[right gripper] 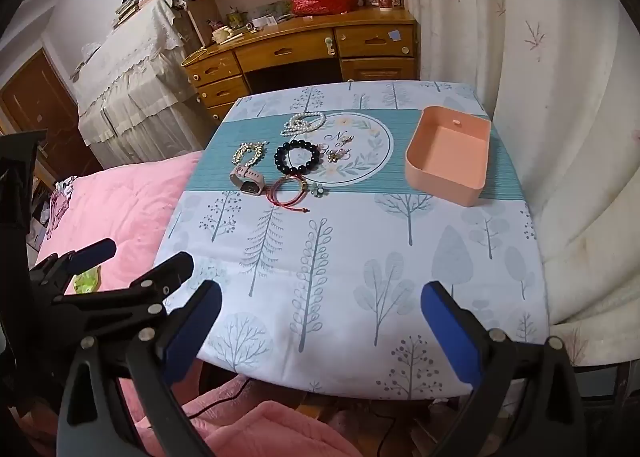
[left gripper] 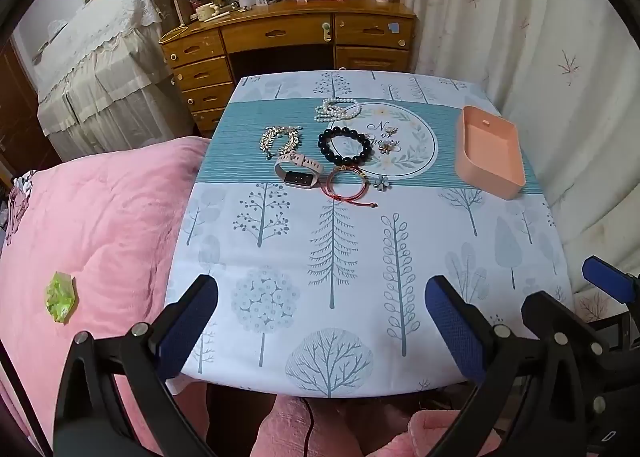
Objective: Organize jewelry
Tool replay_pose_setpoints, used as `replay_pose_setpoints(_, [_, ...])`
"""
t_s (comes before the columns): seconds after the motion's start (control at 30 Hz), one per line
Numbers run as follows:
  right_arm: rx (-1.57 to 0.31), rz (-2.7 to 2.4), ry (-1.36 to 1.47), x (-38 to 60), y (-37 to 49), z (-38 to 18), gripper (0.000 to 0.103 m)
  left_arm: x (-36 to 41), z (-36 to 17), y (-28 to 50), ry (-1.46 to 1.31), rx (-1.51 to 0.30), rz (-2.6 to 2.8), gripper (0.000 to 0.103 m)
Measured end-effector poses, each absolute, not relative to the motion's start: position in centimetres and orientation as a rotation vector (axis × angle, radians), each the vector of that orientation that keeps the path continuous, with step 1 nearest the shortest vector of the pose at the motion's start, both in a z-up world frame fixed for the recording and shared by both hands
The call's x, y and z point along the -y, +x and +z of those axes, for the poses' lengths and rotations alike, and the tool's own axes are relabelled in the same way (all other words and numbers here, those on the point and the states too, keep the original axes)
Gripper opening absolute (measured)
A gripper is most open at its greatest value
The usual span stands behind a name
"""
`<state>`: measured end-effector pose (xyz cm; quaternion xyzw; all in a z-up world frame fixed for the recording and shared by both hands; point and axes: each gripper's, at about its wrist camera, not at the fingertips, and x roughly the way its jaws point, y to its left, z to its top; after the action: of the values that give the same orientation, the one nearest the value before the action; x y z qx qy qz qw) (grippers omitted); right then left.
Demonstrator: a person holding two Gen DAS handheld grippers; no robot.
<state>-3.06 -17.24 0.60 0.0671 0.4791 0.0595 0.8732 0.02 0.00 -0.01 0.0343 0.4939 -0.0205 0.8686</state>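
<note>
Jewelry lies in a cluster at the far middle of the table: a pearl strand, a black bead bracelet, a gold chain bracelet, a pink smartwatch, a red cord bracelet, a flower brooch and small earrings. An empty pink tray sits at the far right. My left gripper and right gripper are open and empty, side by side above the table's near edge.
The table wears a tree-print cloth. A pink quilted bed lies to the left, a white curtain to the right, and a wooden desk behind.
</note>
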Motion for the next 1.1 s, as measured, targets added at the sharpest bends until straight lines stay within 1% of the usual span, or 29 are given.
replay_pose_setpoints(0.37, [-1.014,0.113,0.122,17.2,-3.2,0.8,0.101,0.3,0.0,-0.2,0.076,-1.029,-0.037,0.102])
replay_pose_setpoints(0.47, [-1.013,0.114,0.118,17.2,-3.0,-0.1,0.101,0.2,-0.1,-0.2,0.075,-1.03,-0.039,0.102])
replay_pose_setpoints(1.1, [-1.009,0.117,0.124,18.0,-3.9,0.9,0.101,0.8,0.3,-1.3,0.074,-1.008,-0.029,0.102])
